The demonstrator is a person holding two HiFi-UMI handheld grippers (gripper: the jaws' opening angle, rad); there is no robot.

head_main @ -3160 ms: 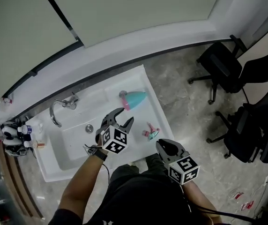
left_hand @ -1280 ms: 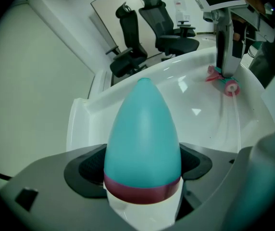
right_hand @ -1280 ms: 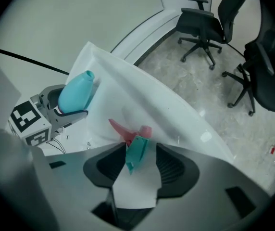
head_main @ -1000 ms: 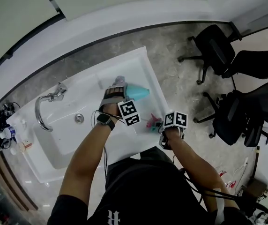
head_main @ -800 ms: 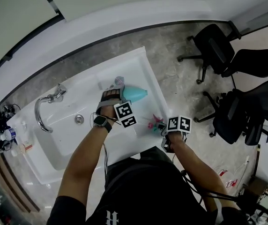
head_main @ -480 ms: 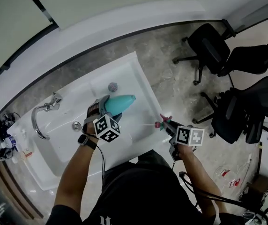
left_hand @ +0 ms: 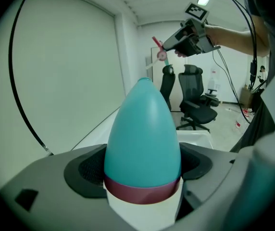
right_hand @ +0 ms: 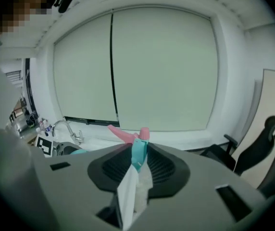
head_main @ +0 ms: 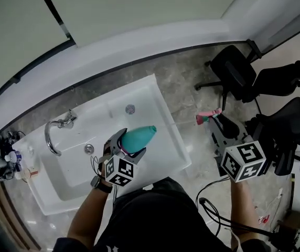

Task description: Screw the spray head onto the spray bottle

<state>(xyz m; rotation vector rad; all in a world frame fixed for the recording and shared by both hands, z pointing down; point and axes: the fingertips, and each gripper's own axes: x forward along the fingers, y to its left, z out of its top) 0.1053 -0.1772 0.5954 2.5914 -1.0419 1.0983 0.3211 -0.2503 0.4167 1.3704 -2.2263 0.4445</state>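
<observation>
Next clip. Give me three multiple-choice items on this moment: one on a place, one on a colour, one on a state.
1. Where is the spray head?
A. in the sink
B. between the right gripper's jaws, up in the air
C. on a chair

2. What colour is the spray bottle's body above its band?
A. teal
B. yellow
C. black

3. How do spray head and spray bottle stand to each other?
A. screwed together
B. apart, one in each gripper
C. lying side by side in the sink

Key:
1 B: the right gripper's jaws are closing on the spray head, held aloft.
2 A: the left gripper view shows a teal body over a dark red band.
3 B: the left gripper grips the spray bottle, well apart from the spray head.
</observation>
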